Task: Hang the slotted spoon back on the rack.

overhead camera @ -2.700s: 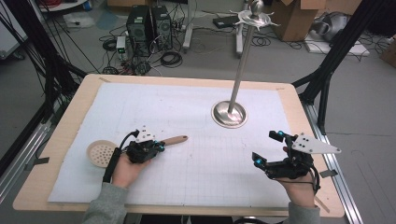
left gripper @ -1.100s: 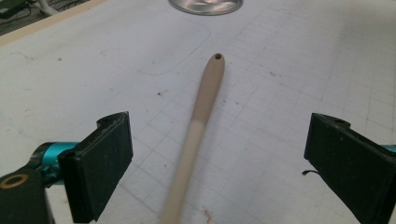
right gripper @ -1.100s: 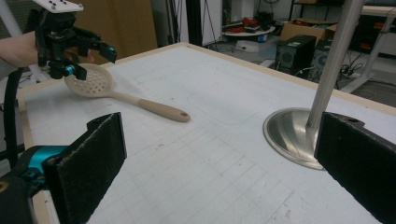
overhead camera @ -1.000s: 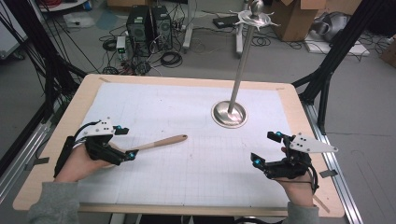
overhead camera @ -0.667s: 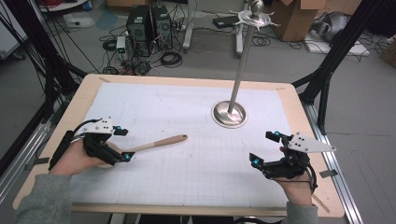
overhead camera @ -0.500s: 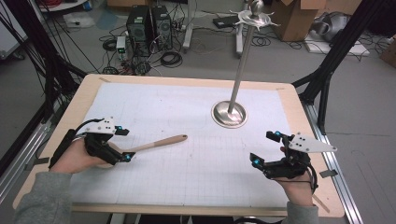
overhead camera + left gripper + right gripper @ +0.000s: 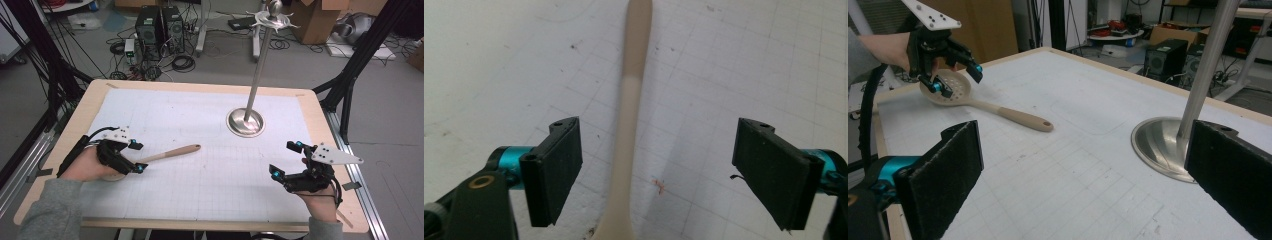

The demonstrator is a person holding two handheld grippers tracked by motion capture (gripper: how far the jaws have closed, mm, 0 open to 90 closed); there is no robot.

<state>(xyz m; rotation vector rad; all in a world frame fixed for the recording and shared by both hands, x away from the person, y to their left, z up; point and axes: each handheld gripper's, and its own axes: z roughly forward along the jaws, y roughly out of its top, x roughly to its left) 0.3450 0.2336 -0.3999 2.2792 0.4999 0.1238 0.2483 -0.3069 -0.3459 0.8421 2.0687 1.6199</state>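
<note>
I take the metal stand [image 7: 245,121] as my landmark: a round base on the white mat with a tall pole rising from it. The slotted spoon [image 7: 165,154] lies flat on the mat well to the left of that base, its handle tip pointing toward the stand and its perforated bowl at the far end, under my left hand.

My left gripper [image 7: 131,156] sits over the spoon where the neck meets the bowl. Its jaws stand wide apart, one on either side of the slim neck, and neither pad touches it; in the left gripper view the handle [image 7: 630,115] runs straight up between them. I hold them astride the neck like this because it is the narrowest part, so closing here should give a firm grip with the handle free to swing up. I judge that the closing squeeze comes next, not yet done.

My right gripper [image 7: 285,160] waits to the right of the stand and nearer to me, jaws spread wide and empty, aimed across the mat toward the base. I keep it low and clear so the left has room to lift.
</note>
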